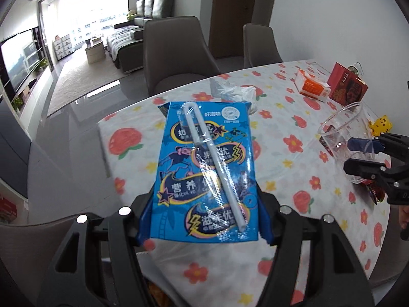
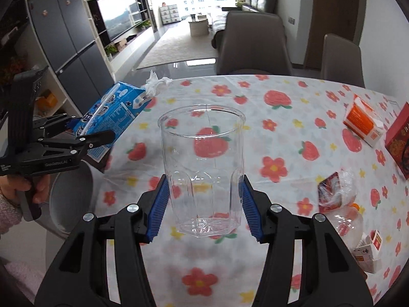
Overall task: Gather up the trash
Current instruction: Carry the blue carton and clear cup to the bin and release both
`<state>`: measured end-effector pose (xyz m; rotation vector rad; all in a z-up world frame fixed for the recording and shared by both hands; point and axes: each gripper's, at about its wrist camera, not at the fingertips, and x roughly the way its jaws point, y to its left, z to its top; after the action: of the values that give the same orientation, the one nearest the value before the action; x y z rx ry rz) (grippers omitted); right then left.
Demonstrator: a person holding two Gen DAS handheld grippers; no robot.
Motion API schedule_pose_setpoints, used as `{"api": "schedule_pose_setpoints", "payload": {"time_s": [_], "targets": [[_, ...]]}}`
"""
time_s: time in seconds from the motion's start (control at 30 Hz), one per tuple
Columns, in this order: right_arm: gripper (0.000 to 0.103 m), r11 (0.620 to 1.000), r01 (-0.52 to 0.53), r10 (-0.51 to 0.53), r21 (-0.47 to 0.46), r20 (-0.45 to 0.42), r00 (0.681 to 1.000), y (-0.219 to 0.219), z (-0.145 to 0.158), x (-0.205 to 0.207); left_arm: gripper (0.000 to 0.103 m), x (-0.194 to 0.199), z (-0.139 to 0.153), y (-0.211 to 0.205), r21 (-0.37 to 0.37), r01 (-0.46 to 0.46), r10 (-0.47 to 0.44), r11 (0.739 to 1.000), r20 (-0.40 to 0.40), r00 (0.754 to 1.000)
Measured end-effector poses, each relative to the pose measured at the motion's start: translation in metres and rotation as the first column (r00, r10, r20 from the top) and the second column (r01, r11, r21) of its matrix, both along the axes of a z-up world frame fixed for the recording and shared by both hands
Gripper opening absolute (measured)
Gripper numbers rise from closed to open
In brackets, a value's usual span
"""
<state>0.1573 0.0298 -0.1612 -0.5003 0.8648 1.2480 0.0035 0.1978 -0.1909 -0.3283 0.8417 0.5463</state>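
Left gripper [image 1: 202, 220] clamped on blue milk carton [image 1: 204, 168], wrapped straw on its face, carton lifted over the floral tablecloth's [image 2: 281, 128] left edge. Right gripper [image 2: 204, 204] pads pressed on clear plastic cup [image 2: 203, 168], upright, raised above mid-table.

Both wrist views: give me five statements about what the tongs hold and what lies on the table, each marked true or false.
1. The left tongs grip a blue drink carton. True.
2. A wrapped straw is attached to the carton's face. True.
3. The right tongs hold a ceramic mug. False: they are shut on a clear plastic cup.
4. The cup is full of juice. False: it is empty.
5. The tablecloth is plain white. False: it carries strawberries and flowers.
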Motion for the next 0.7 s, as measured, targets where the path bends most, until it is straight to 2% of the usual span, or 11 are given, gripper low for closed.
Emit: {"api": "schedule_pose_setpoints", "payload": {"time_s": [0.17, 0.4, 0.57, 0.7], "targets": [[0.052, 0.99, -0.134, 0.135, 0.031, -0.034, 0.99, 0.032, 0.007, -0.081, 0.064, -0.093, 0.003, 0.015, 0.006, -0.123, 0.123, 0.992, -0.025, 0.992], [0.052, 0.954, -0.3, 0.299, 0.002, -0.091, 0.95, 0.074, -0.015, -0.198, 0.064, -0.214, -0.001, 0.025, 0.026, -0.26, 0.261, 0.965, -0.079, 0.962], [0.053, 0.935, -0.35, 0.342, -0.061, -0.111, 0.933, 0.096, -0.042, -0.263, 0.064, -0.271, -0.004, 0.024, 0.029, -0.298, 0.299, 0.954, -0.103, 0.949], [0.053, 0.927, -0.355, 0.345, -0.118, -0.1, 0.933, 0.107, -0.059, -0.292, 0.064, -0.296, -0.009, 0.021, 0.021, -0.299, 0.3, 0.954, -0.105, 0.948]]}}
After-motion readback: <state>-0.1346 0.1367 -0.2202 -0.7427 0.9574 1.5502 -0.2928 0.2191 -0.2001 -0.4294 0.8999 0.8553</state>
